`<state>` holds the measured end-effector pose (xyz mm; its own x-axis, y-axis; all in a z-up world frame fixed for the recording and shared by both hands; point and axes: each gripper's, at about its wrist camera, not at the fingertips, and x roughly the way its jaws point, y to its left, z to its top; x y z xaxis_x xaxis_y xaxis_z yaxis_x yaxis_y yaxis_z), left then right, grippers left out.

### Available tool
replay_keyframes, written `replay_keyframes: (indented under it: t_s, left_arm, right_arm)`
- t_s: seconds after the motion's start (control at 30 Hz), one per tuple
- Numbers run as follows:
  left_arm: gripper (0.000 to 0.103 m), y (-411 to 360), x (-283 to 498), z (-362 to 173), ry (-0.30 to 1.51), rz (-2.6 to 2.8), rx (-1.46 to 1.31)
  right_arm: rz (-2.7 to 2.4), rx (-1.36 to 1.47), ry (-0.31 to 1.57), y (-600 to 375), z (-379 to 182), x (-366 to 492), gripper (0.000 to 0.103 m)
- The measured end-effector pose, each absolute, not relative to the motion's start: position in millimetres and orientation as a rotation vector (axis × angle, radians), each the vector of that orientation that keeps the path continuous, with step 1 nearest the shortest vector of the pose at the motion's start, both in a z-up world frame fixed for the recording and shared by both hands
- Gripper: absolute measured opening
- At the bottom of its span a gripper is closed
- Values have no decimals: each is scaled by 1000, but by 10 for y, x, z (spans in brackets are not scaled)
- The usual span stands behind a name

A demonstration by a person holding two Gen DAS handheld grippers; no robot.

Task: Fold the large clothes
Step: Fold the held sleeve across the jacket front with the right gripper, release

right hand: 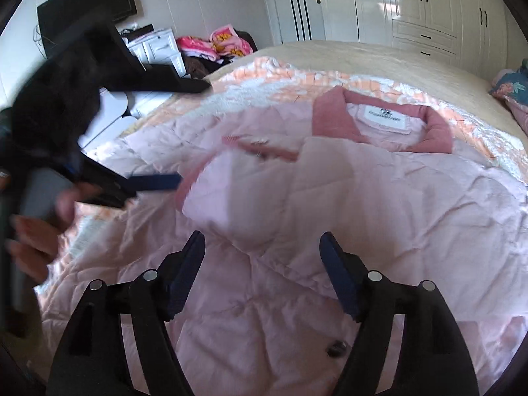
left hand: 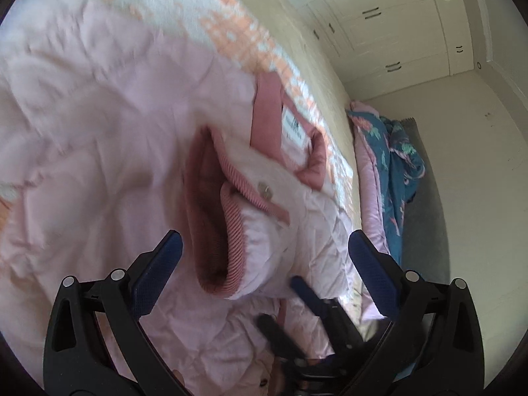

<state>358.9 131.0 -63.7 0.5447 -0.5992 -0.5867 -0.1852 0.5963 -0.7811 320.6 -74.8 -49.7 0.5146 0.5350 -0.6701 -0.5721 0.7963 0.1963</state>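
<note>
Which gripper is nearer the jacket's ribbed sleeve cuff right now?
Left. The left gripper has the ribbed cuff between its open fingers; the right gripper hovers open over the quilted body, short of it.

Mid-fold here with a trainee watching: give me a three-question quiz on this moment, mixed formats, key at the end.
1. True or false: the right gripper is clamped on the pink jacket.
2. The sleeve cuff lies: A) across the jacket's front, B) hanging off the bed, C) inside the wardrobe.
3. Fill in: the white label sits inside the darker pink ____.

Key
1. False; its fingers are apart with nothing between them.
2. A
3. collar
</note>
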Motion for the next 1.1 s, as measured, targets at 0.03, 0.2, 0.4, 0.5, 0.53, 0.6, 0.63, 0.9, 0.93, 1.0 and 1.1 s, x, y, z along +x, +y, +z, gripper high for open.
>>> replay_keyframes:
  t_s: [0.03, 0.2, 0.4, 0.5, 0.53, 0.6, 0.63, 0.9, 0.93, 1.0, 1.1]
  left_arm:
    - [94, 1288, 3595, -682, 1009, -282, -924]
    - [78, 1071, 3634, -842, 1043, -274, -867]
    - [11, 789, 3696, -640, 1005, -272, -653]
    - [11, 794, 3690, -284, 906, -266, -542]
    - [11, 829, 3653, -137, 861, -249, -495]
    - [11, 888, 3635, -60, 837, -206, -429]
    - [11, 919, 3632, -86, 842, -186, -404]
    - [12, 1030, 3668, -723, 985, -77, -336]
    - [12, 1030, 3664, -763, 991, -74, -330]
    - [14, 1033, 3667, -801, 997, -71, -330]
    - [18, 1060, 3671, -871, 1005, -67, -340]
  right_arm:
    - [659, -48, 778, -847, -460, 3180, 71]
    - [527, -45, 766, -1344, -331, 3186, 71]
    - [340, 50, 782, -2129, -284, 3317, 71]
    - [255, 89, 788, -2420, -275, 3417, 71]
    - [226, 81, 796, -2481, -273, 3474, 71]
    - [185, 43, 805, -2504, -287, 3523, 71]
    - [174, 27, 807, -2501, -297, 3552, 71]
    - [177, 2, 909, -2315, -624, 3889, 71]
    - [166, -3, 920, -2293, -662, 3912, 71]
    - [158, -11, 947, -2264, -761, 3938, 72]
    - [151, -29, 960, -2216, -847, 3939, 75]
